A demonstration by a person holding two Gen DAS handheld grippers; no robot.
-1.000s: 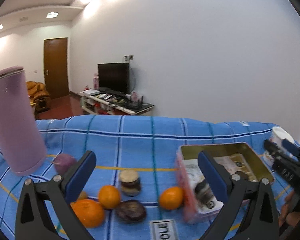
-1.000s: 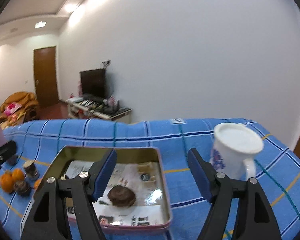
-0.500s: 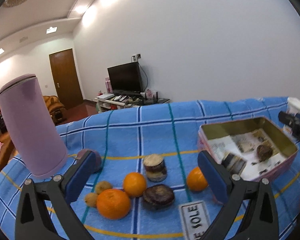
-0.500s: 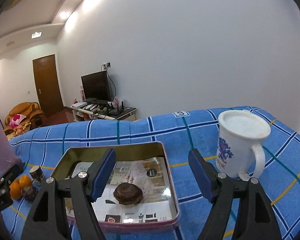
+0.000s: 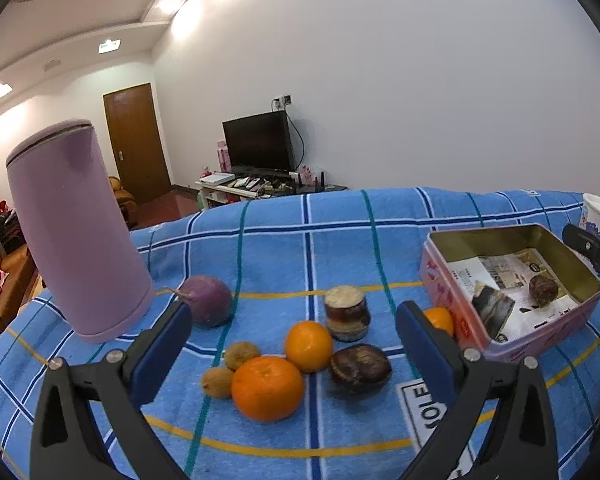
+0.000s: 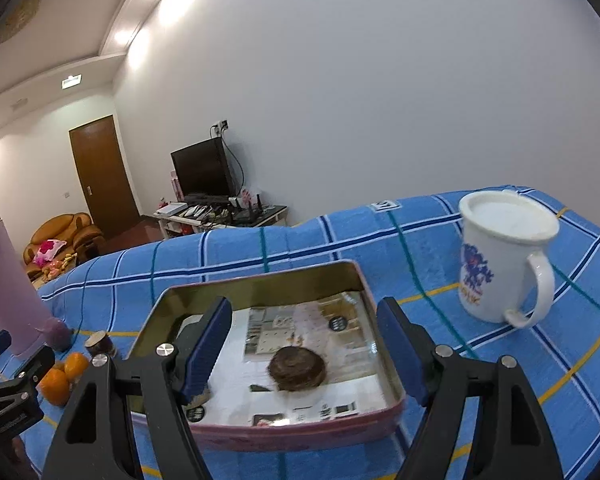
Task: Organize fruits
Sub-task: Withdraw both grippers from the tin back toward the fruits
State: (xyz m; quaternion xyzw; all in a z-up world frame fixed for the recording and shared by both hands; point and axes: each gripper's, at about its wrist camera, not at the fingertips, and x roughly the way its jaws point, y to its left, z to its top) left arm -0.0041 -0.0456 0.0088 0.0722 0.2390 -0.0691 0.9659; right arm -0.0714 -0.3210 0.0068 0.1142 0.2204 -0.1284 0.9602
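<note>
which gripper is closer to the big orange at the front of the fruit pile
Left. The left gripper hangs open just above and around the big orange; the right gripper is off over the tin.

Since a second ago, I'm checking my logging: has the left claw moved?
Yes. The left claw has swung left toward the fruit: the tin slid from between its fingers to the right edge of view.

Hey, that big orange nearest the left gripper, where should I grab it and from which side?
Grip the big orange across its widest middle, coming down from above and the near side with the open left gripper. It is round and sits free on the blue cloth, but the small brown fruits touch its left and another orange crowds its back right, so keep the fingers front and back-left if possible.
</note>
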